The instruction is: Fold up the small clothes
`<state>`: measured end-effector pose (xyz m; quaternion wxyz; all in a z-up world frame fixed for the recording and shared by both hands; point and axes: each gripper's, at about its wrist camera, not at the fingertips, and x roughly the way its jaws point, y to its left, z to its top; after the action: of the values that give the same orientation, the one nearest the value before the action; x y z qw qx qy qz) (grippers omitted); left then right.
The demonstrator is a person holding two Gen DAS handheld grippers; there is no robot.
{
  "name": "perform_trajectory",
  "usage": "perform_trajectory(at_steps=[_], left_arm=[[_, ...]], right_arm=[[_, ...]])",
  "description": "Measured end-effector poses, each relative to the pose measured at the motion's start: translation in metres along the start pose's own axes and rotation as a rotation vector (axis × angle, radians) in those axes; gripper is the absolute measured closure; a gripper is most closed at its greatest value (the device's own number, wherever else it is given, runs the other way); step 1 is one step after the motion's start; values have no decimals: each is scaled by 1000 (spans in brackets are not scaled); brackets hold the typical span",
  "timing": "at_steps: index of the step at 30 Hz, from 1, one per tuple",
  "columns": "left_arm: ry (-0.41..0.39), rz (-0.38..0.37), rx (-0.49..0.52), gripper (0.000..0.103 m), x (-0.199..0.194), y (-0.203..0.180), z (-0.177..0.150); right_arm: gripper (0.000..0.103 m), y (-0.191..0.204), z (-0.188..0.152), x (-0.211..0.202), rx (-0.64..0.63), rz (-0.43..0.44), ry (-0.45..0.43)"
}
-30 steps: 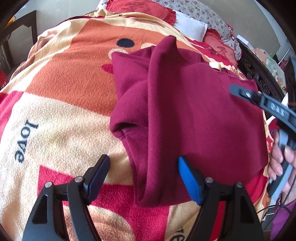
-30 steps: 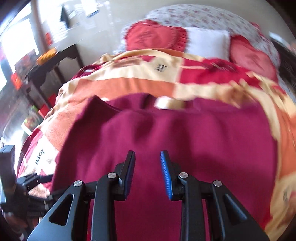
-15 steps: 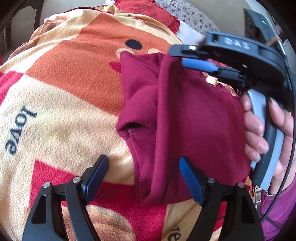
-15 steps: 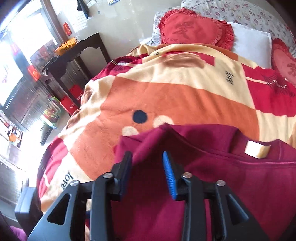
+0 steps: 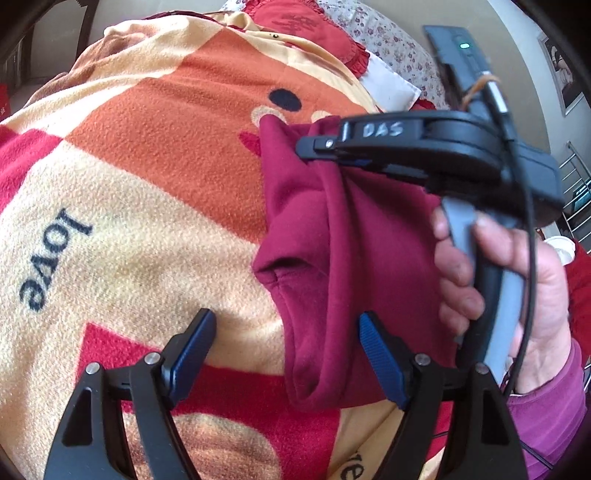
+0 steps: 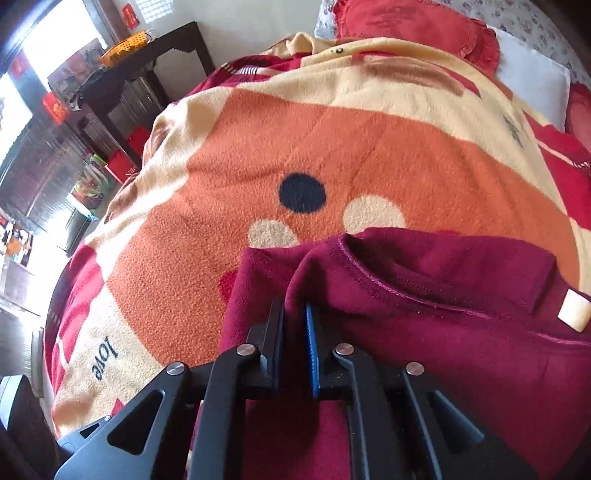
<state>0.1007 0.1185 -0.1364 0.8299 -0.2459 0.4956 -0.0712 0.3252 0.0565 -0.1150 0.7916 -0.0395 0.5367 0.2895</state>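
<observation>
A maroon fleece top (image 5: 351, 258) lies on the orange, cream and red blanket (image 5: 147, 177), its left side folded over into a raised ridge. My left gripper (image 5: 286, 354) is open, its jaws either side of the fold's near end, not gripping. My right gripper (image 6: 294, 325) is shut on the fold's far top edge near the collar (image 6: 406, 291); the left wrist view shows it (image 5: 325, 147) pinching the cloth from the right. A cream label (image 6: 574, 309) shows at the neck.
Red heart cushions (image 6: 406, 22) and a white pillow (image 6: 532, 81) lie at the bed's head. A dark side table (image 6: 147, 66) with an orange basket stands off the bed's left edge. The blanket spreads wide to the left of the top.
My right gripper moved across the top to its far collar edge and closed on the fold. My left gripper stayed open at the near end and shifted slightly.
</observation>
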Motion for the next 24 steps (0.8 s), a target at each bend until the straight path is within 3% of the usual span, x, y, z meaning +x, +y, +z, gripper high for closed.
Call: perform_trajectory(at_steps=[1, 3, 8, 10, 11, 12, 16, 17, 18, 20, 23, 24], left_arm=[[-3, -3, -1, 19, -1, 1, -1], [-10, -1, 2, 18, 0, 2, -4], [-7, 28, 15, 17, -2, -1, -8], [-5, 33, 12, 16, -2, -2, -5], [-10, 32, 7, 14, -2, -3, -4], [-18, 29, -2, 12, -1, -3, 0], [-47, -25, -7, 14, 4, -11, 12], [-44, -43, -1, 22, 7, -14, 15], [-39, -66, 6, 45, 9, -17, 17], [-18, -78, 21, 71, 13, -26, 18], [-47, -114, 68, 76, 10, -41, 17], [-58, -104, 89, 78, 7, -48, 15]], right_arm=[[96, 2, 1, -5, -6, 4, -8], [71, 11, 4, -13, -33, -19, -6], [61, 47, 1, 22, -224, -196, 67], [71, 51, -3, 23, -258, -221, 31], [92, 45, -3, 16, -228, -198, 13], [103, 36, -2, 8, -187, -157, 0], [103, -7, -4, -31, -2, 47, -64], [103, -14, -4, -39, 29, 88, -73], [103, -21, -5, -46, 48, 124, -82], [103, -26, -7, -54, 68, 147, -94], [99, -31, -8, -62, 79, 155, -88], [86, -34, -4, -61, 83, 151, -78]])
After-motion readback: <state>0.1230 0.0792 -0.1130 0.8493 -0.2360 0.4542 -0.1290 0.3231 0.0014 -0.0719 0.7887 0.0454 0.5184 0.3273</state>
